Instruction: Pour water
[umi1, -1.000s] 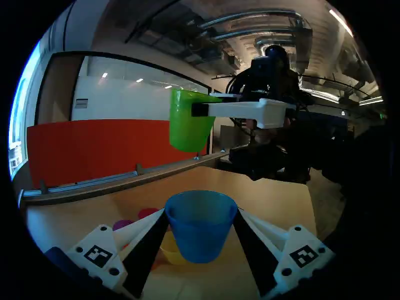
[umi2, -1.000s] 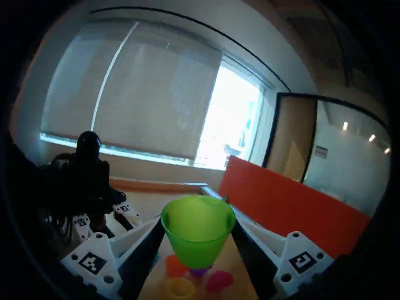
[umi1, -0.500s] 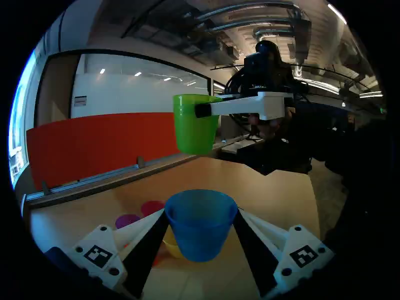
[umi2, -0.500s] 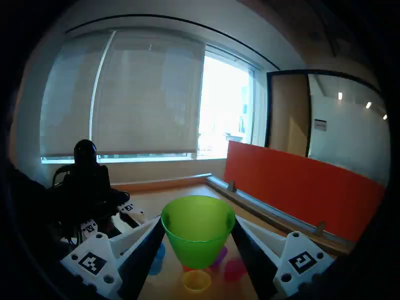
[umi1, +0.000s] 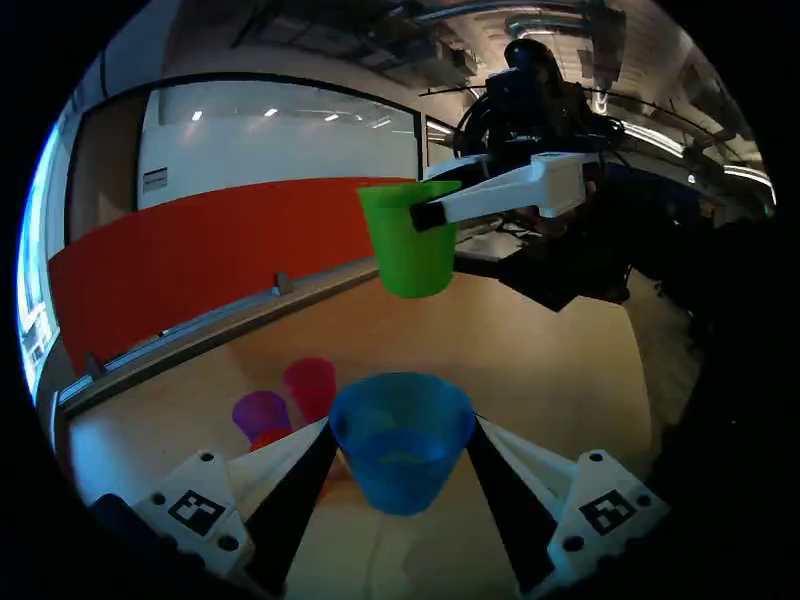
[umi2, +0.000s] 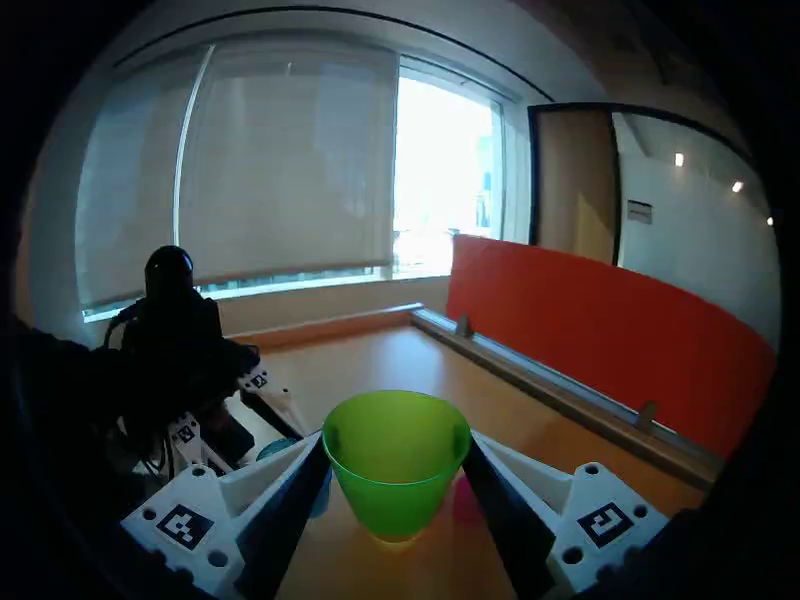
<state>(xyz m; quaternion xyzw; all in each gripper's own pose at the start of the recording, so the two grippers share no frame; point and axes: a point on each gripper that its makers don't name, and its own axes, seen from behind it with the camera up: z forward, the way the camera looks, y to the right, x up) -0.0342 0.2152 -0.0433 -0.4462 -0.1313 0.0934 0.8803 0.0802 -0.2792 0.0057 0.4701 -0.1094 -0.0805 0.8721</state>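
Between the white fingers of the left gripper (umi1: 400, 432), a translucent blue plastic cup (umi1: 402, 450) is held upright above the pale wooden table (umi1: 560, 370). Both fingers are pressed against its smooth, tapered wall. A paler band is seen low inside it, but whether that is water cannot be told. Farther off and higher, a translucent green plastic cup (umi1: 408, 250) is clamped nearly upright by the right gripper (umi1: 415, 212), well apart from the blue one. In the right gripper view the green cup's round rim is seen from above, and part of the table is hidden by its base. Near left on the table, a pink plastic cup (umi1: 310, 385) and a purple plastic cup (umi1: 262, 412) stand side by side. A reddish object just beneath them is cut off by the left gripper's finger and cannot be made out. An orange partition (umi1: 200, 240) runs along the table's far edge.
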